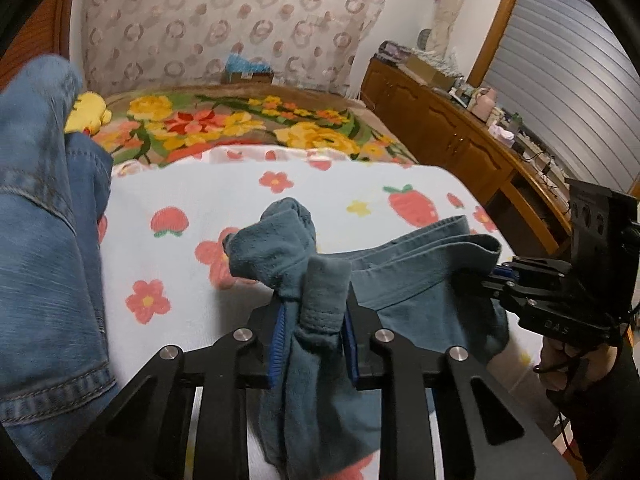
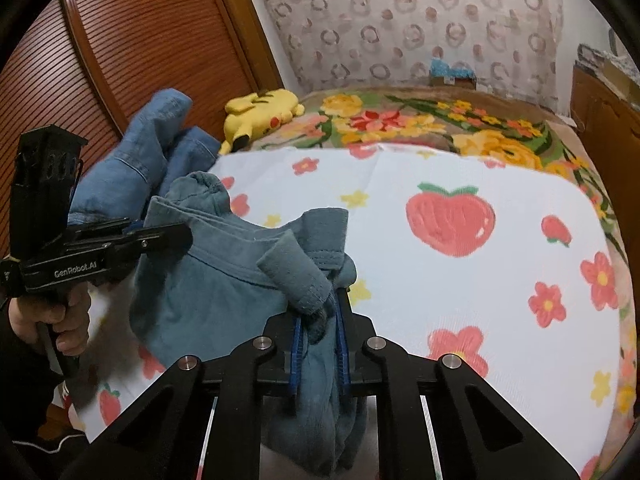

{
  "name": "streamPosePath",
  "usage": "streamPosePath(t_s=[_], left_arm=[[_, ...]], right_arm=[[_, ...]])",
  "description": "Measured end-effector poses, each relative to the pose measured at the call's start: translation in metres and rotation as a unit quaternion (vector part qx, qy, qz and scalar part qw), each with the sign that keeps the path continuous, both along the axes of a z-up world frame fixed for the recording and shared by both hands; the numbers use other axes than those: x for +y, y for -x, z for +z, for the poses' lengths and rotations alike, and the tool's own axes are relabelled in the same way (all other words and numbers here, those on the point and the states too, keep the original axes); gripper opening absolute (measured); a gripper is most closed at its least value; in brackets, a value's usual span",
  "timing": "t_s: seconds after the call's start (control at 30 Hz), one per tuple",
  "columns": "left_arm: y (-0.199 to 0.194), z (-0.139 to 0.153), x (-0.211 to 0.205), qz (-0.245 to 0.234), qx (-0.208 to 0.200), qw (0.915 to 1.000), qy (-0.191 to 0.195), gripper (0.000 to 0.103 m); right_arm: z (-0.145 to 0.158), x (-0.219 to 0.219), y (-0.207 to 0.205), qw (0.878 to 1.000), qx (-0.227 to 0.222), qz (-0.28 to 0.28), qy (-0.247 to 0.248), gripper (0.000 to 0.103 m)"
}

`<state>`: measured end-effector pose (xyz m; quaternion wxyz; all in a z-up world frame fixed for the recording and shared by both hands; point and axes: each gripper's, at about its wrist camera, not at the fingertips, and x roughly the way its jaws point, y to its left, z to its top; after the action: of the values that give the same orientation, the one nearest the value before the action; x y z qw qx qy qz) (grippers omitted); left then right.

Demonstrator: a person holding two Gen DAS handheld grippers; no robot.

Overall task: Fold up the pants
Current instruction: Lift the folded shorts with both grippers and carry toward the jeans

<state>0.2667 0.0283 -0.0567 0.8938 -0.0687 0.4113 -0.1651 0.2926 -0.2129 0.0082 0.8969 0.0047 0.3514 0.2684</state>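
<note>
Left wrist view: the left gripper sits at lower centre of the frame, its blue-padded jaws clamped on a bunched corner of the teal pants. The waistband stretches from there to the right edge, where the right gripper pinches its far end. The pants hang just above the strawberry-print sheet, which lies over a floral blanket. A heap of blue jeans fills the left side, and a wooden cabinet runs along the upper right.

Right wrist view: the right gripper at lower centre is closed on a thick wad of the teal pants. The left gripper enters from the left edge, held by a hand, and its tips are buried in the cloth.

Risks: both holds take crumpled fabric rather than a flat edge, so a layer could slip out when the waistband is pulled taut, or the fold could come out crooked. The jeans lie close on the left and could snag a swinging leg.

Only the right view shows the yellow plush toy in full and the slatted wooden door; only the left view shows the cabinet's cluttered top.
</note>
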Motion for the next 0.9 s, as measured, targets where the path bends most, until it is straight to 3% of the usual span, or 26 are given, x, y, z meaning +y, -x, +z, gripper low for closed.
streamPosePath(t_s=[0.5, 0.9], left_arm=[[0.037, 0.067, 0.002, 0.003, -0.087, 0.996, -0.019, 0.025], [0.059, 0.105, 0.056, 0.065, -0.139, 0.9866, -0.056, 0.025]], right_arm=[[0.053, 0.004, 0.029, 0.996, -0.085, 0.006, -0.008, 0.014], [0.084, 0.049, 0.033, 0.986, -0.151, 0.071, -0.004, 0.014]])
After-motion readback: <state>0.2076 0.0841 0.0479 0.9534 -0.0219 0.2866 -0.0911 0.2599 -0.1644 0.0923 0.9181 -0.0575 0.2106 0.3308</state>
